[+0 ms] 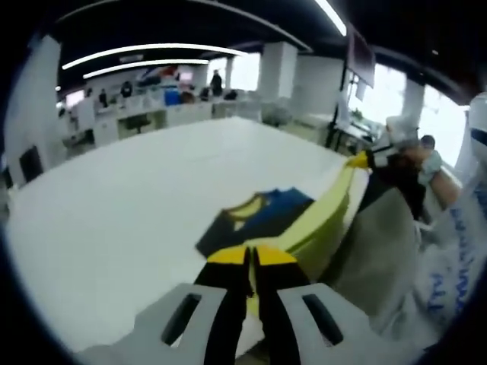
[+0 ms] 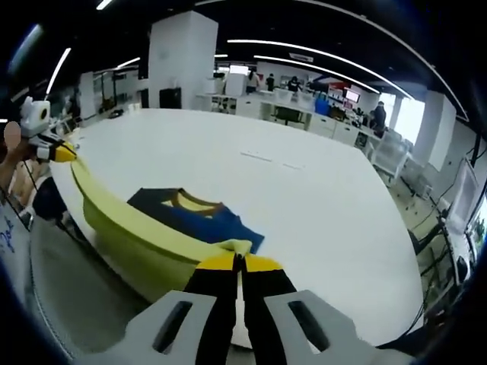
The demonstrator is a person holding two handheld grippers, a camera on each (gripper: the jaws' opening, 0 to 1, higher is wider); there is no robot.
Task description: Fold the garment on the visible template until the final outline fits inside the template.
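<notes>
Garment (image 2: 194, 217) at near edge of white surface (image 2: 304, 198). Left tongs (image 1: 251, 257) and right tongs (image 2: 237, 262) each clamp its yellow hem. Advice: carry both corners forward level, keeping the fold taut.

Left claw (image 1: 252, 257): yellow-tipped black jaws on a grey body, rising from the bottom of the left gripper view; jaws pressed together, a strip of yellow-green cloth (image 1: 323, 220) pinched at the tips. Right claw (image 2: 238, 263): same build, rising from the bottom of the right gripper view; jaws closed, the cloth edge nipped between the tips. The right claw also shows at the right of the left gripper view, tips on the far end of the strip, held by a hand (image 1: 411, 156). The left claw shows at the left edge of the right gripper view, likewise on the strip's far end. A white printed sleeve (image 1: 449, 258) runs down the right side of the left gripper view.
</notes>
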